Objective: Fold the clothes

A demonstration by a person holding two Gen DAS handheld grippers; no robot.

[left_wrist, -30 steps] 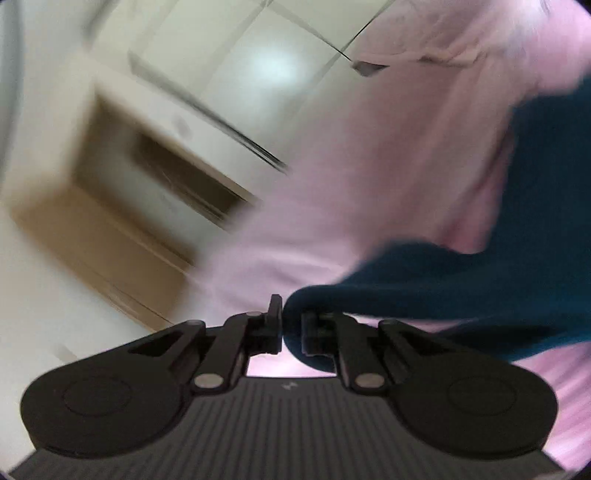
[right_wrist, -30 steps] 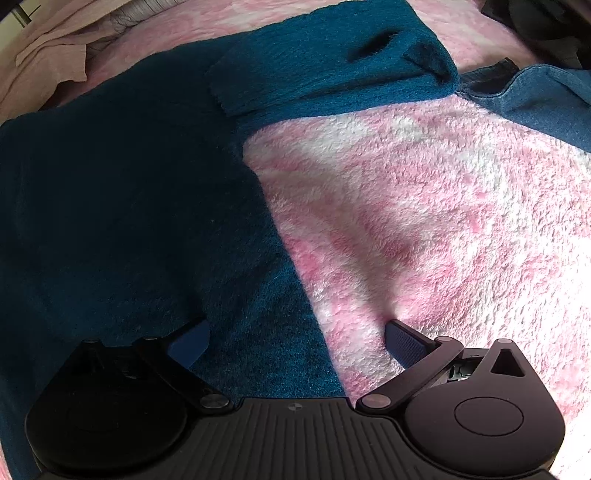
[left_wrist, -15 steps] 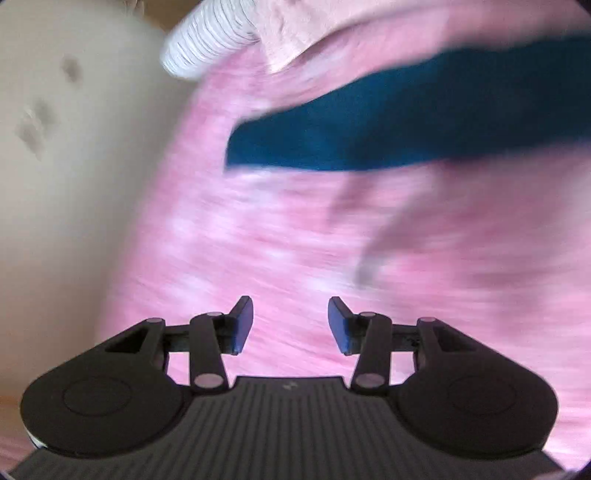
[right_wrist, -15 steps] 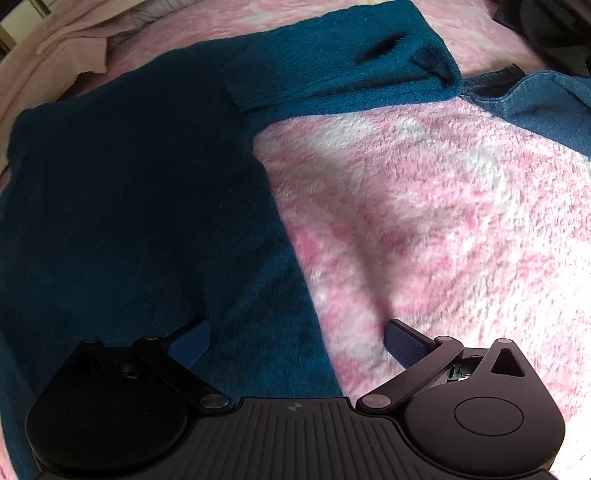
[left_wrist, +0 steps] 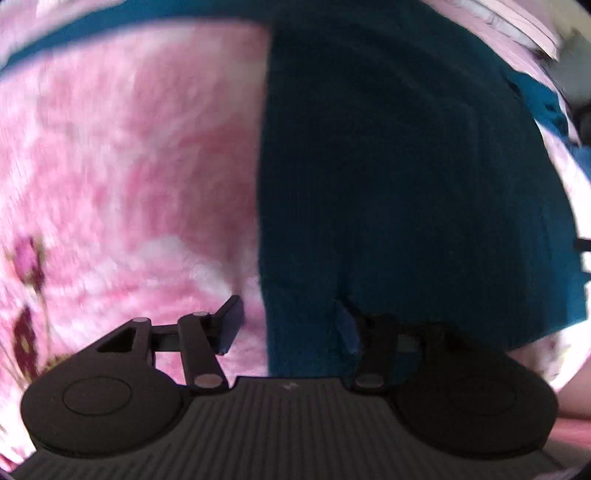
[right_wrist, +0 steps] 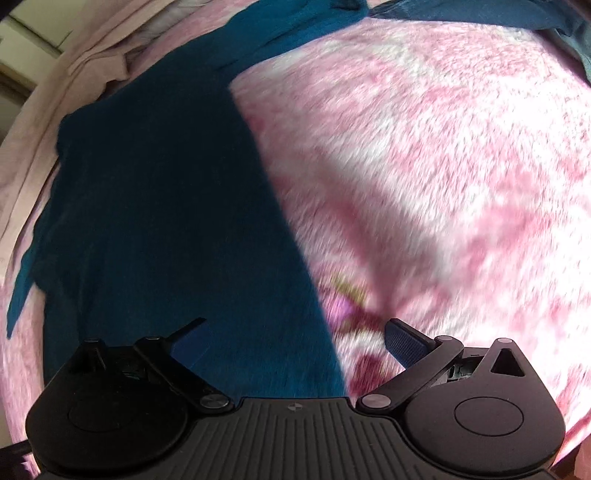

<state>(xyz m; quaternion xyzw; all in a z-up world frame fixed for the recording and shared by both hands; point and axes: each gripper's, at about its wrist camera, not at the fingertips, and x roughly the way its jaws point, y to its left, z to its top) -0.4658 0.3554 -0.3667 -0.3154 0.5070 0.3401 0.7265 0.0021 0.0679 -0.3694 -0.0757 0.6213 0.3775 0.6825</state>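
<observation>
A dark teal knit sweater (left_wrist: 406, 184) lies flat on a pink fluffy blanket (left_wrist: 129, 166). My left gripper (left_wrist: 288, 328) is open and empty, low over the sweater's left bottom edge, one finger over the blanket and one over the sweater. In the right wrist view the sweater (right_wrist: 166, 203) fills the left half, its sleeve reaching to the top. My right gripper (right_wrist: 295, 343) is open and empty, straddling the sweater's right edge near the hem.
A pale pink garment (right_wrist: 74, 55) is bunched at the top left past the sweater. Blue denim clothing (right_wrist: 480, 14) lies at the top right. The blanket (right_wrist: 443, 166) has a flower print near my right fingers.
My left gripper let go of the teal cloth, opened, and swung down to the sweater's bottom left edge. My right gripper stayed open and drew back along the sweater's right edge.
</observation>
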